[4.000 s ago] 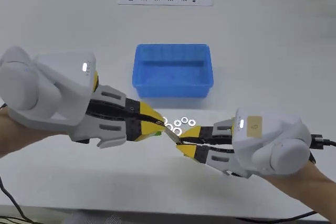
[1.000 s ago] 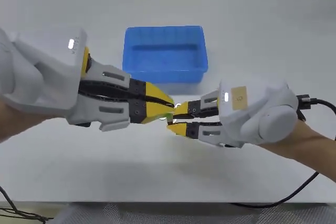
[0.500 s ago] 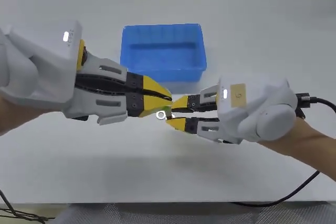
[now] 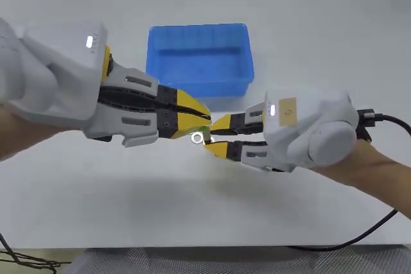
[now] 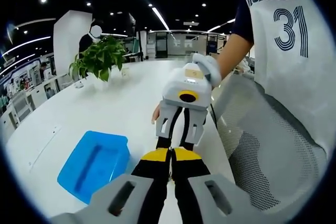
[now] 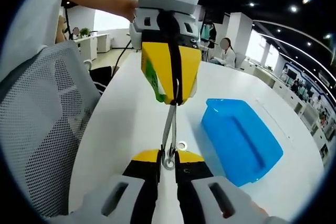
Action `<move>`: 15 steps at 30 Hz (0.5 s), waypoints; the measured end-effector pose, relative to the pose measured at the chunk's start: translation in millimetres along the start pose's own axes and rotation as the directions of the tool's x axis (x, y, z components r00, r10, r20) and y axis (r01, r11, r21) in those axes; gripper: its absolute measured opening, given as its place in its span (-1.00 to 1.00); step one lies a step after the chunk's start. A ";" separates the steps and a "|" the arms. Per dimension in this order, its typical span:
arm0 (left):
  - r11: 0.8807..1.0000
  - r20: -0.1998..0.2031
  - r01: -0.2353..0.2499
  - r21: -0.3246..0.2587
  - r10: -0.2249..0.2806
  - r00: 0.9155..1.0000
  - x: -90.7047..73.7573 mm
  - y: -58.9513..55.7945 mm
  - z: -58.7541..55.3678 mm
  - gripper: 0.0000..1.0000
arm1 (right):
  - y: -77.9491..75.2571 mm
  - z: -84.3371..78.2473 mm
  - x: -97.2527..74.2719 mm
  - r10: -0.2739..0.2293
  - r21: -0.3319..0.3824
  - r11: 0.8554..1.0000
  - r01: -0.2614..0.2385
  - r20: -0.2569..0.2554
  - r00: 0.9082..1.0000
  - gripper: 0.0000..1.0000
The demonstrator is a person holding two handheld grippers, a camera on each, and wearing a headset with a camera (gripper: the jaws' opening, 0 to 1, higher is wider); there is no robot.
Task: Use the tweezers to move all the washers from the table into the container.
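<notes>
Left gripper [image 4: 205,120] fingers clamp tweezers [image 6: 170,121]. Right gripper [image 4: 216,135] fingers narrow, squeezing them onto washer [image 4: 196,137]. Likely light, slick, stiff; pinch across the ring. Container [image 4: 199,88] at 12 o'clock.

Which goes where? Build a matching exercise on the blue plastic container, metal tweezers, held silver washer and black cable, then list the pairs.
Things:
1. blue rectangular plastic container
2. thin metal tweezers
3. small silver ring washer
4. black cable

Places:
a. trails from behind the right gripper
b. held at the tweezers' tip
c. stands on the white table
d. clamped in the left gripper, tips between the right gripper's jaws

Pairs: 1-c, 2-d, 3-b, 4-a
</notes>
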State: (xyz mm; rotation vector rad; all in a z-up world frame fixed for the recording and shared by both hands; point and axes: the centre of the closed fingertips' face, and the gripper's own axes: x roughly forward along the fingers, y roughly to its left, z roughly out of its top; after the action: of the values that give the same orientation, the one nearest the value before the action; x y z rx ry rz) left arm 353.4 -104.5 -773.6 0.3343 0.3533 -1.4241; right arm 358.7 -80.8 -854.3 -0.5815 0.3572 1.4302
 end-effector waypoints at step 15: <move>0.999 0.026 0.005 -0.032 -0.004 1.000 2.8 3.1 0.0 -0.90 | -0.2 -4.3 0.7 0.013 0.025 1.000 -0.013 -0.009 1.000 -0.79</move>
State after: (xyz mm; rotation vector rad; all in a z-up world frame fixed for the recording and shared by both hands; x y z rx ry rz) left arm 356.7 -106.7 -774.7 0.2890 0.3552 -1.4247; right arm 359.5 -82.7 -858.2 -0.5660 0.3862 1.4339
